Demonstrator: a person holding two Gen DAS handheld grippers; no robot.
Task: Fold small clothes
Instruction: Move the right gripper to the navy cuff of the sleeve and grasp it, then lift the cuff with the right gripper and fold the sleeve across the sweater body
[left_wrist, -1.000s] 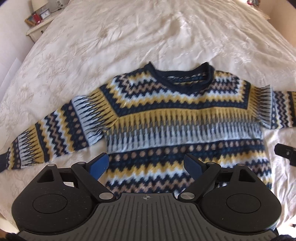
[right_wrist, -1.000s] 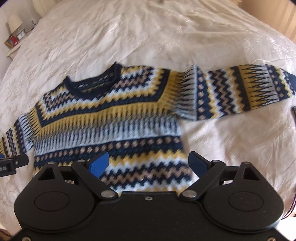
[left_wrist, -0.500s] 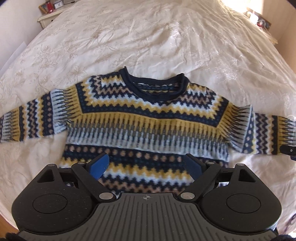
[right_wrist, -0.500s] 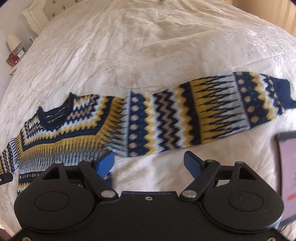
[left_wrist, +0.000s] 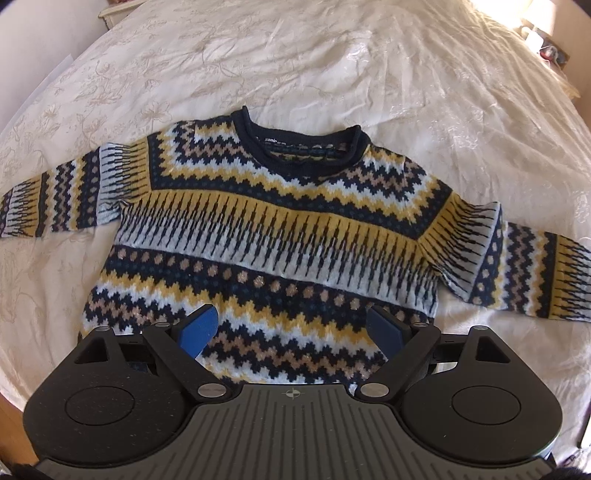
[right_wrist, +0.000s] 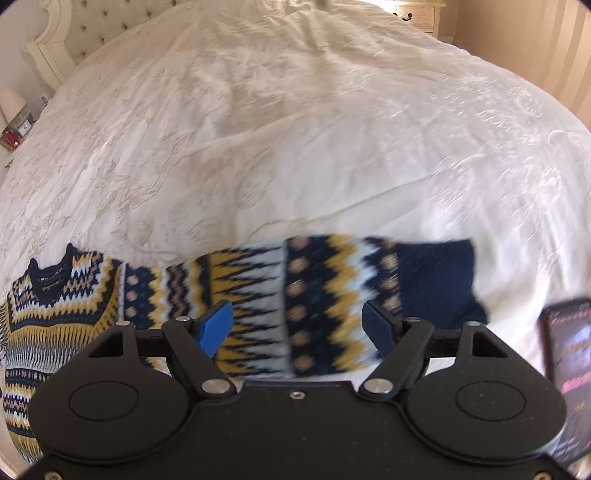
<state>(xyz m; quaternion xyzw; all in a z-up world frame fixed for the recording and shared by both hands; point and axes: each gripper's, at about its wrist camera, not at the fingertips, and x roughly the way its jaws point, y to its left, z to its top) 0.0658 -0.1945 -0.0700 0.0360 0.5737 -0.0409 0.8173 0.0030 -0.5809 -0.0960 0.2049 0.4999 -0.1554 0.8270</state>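
A small knitted sweater in navy, yellow, white and tan zigzag bands lies flat and face up on the white bedspread, both sleeves spread sideways. My left gripper is open and empty, hovering over the sweater's lower hem. My right gripper is open and empty, hovering over the outer end of the sweater's right sleeve, near its navy cuff. The sweater body shows at the left of the right wrist view.
A phone with a lit screen lies on the bed just right of the right gripper. A bedside table with a lamp and clock stands far left, beside the headboard. Another bedside table stands at the far right.
The right gripper has swept right along the sleeve, from over the sweater body to near the cuff. The left gripper has shifted closer and towards the middle of the hem. Both stay open.
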